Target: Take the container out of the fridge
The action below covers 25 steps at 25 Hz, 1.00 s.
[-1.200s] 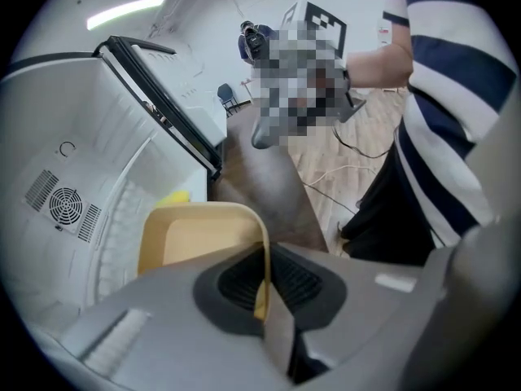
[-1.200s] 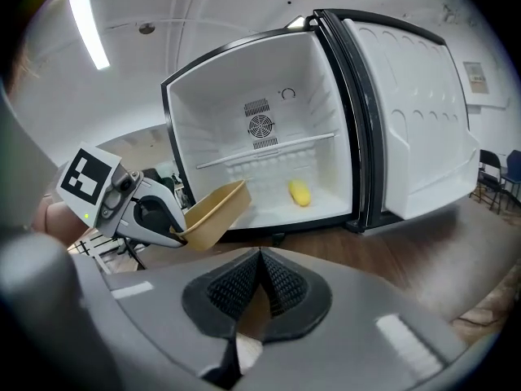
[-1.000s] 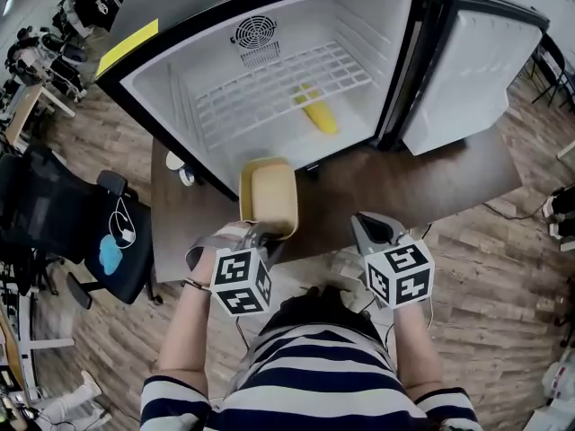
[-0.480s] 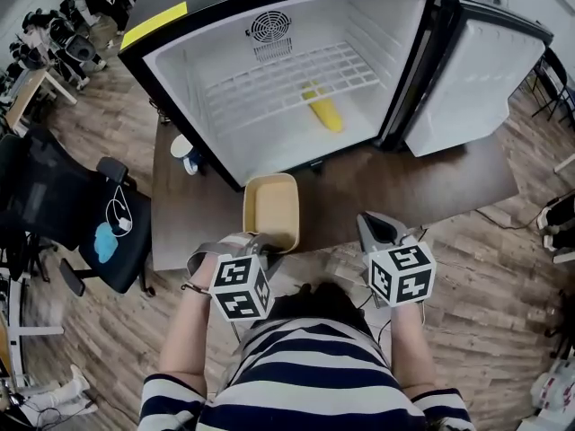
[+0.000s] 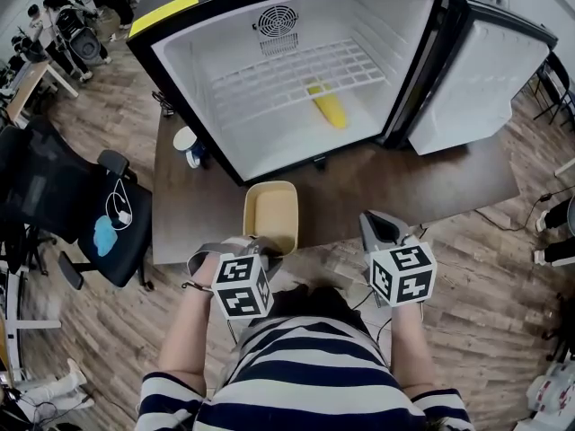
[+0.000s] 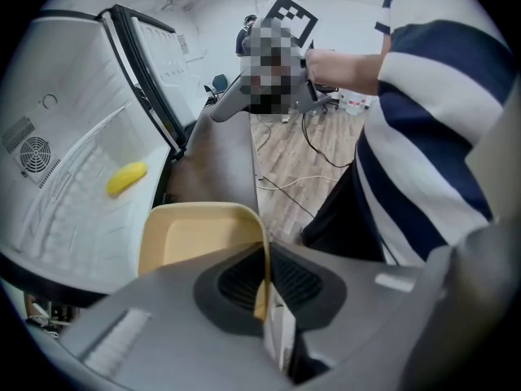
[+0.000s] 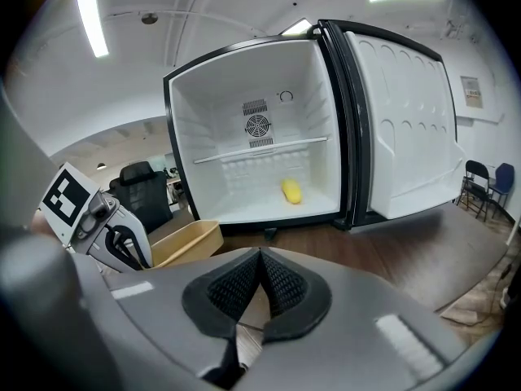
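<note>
- On the dark table [image 5: 404,182], just in front of the open fridge [image 5: 193,88], sits or hangs a shallow tan container [image 5: 271,215]; it is fully outside the fridge, over the near edge of the tabletop.
- Whether its bottom touches the table cannot be told.
- The left gripper [image 6: 264,296] has its jaws pressed on the container's near rim, the thin wall pinched between the two dark pads.
- The container looks empty inside.
- The right gripper [image 7: 259,287] is held to the right of the container, apart from it, with its jaws closed together and nothing between them.
- Inside the fridge, a small yellow item [image 5: 328,108] lies on the white floor towards the right side, below the wire shelf [image 5: 296,74].
- A round fan grille [image 5: 277,21] shows on the back wall.
- The fridge door [image 5: 476,79] stands swung out to the right.
- A mug [image 5: 189,144] stands on the table just beside the fridge's left side.
- A black office chair [image 5: 90,214] is on the wooden floor to the left of the table.
</note>
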{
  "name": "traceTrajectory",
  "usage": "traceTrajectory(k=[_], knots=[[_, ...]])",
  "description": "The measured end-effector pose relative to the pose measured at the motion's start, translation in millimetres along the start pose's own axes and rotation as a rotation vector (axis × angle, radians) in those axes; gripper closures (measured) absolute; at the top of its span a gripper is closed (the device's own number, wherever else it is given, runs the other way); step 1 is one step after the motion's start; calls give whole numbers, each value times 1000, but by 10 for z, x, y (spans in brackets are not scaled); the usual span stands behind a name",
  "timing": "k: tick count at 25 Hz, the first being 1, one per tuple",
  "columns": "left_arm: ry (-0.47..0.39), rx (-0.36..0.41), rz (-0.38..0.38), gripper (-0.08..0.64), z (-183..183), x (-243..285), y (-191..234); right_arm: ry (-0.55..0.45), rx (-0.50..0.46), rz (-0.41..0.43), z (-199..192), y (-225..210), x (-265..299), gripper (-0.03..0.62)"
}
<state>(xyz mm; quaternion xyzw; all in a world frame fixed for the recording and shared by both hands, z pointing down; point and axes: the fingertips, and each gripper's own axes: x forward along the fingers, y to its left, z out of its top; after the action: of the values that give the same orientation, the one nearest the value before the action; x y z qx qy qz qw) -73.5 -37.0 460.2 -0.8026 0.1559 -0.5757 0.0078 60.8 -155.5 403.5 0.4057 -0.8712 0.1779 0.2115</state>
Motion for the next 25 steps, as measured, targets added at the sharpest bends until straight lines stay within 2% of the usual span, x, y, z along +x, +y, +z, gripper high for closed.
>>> traceTrajectory(k=[25], knots=[[33,-17,-15,560,-127,38,-31,-3,-18,14,-1,65,38,600]])
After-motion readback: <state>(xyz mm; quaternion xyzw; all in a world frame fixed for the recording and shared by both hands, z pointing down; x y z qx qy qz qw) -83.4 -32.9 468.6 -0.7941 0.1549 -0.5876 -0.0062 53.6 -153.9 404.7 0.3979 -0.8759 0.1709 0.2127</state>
